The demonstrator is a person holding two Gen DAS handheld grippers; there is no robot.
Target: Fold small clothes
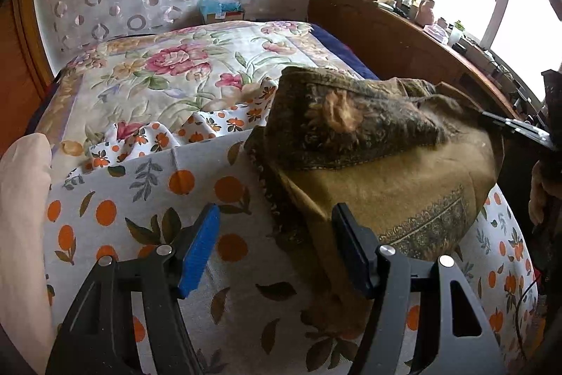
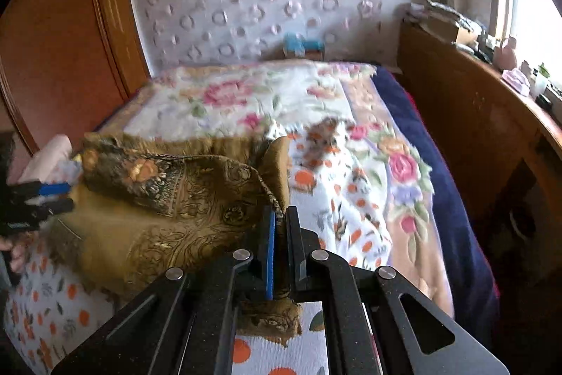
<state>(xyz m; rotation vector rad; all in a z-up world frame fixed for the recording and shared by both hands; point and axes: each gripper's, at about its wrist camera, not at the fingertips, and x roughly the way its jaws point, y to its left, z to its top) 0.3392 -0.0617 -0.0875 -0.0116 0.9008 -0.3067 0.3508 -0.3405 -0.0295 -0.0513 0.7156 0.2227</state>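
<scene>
While my right claw (image 2: 280,220) is clamped tight on the near edge of the olive-brown patterned cloth (image 2: 182,199), that cloth lies half folded across the orange-print sheet (image 2: 309,350), spreading from my closed jaws out toward ten o'clock. My left claw (image 1: 277,217) stands open with nothing between its pads, its blue finger (image 1: 200,248) over the sheet and its black finger (image 1: 351,252) over the cloth's near corner at one o'clock. Beyond the cloth, at twelve o'clock, the floral blanket (image 1: 168,65) covers the bed.
</scene>
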